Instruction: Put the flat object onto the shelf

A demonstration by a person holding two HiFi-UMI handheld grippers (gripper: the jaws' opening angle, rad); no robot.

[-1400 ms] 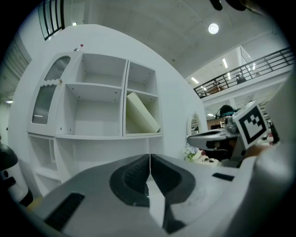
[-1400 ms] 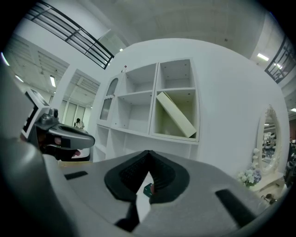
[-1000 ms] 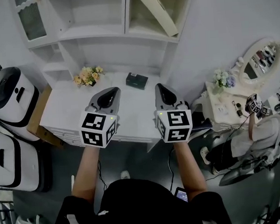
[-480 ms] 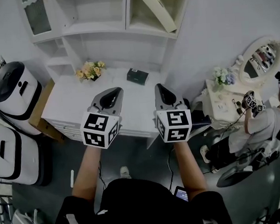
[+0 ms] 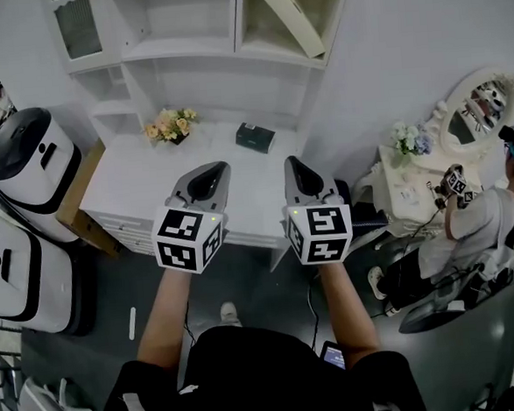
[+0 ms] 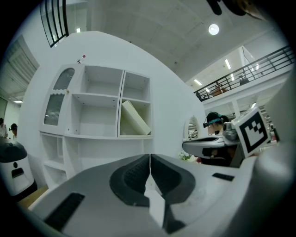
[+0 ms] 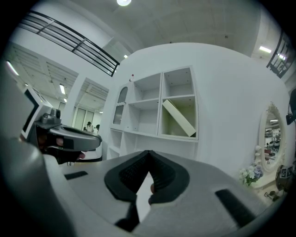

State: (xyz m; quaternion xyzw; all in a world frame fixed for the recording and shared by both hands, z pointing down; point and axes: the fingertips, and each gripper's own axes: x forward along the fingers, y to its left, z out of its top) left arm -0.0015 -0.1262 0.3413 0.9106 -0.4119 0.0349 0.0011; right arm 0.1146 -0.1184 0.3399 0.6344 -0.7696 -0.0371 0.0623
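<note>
Left tongs [image 5: 209, 170] and right tongs [image 5: 294, 164] are pinched shut, holding nothing. A flat dark box [image 5: 255, 137] lies on the desk [image 5: 142, 186], under the shelf [image 5: 193, 48]. A flat board [image 5: 286, 14] leans inside the shelf. I may be going for the box, or be done.

The desk [image 5: 141, 178] and the shelf [image 5: 184, 47] look like white painted wood, smooth and matt. Both the left gripper [image 6: 150, 156] and the right gripper [image 7: 149, 153] have matt pale grey plastic shells, with dark pads [image 6: 134, 177] of fine rough grain. At the desk's left edge, a board [image 5: 83, 199] looks like bare brown wood.
</note>
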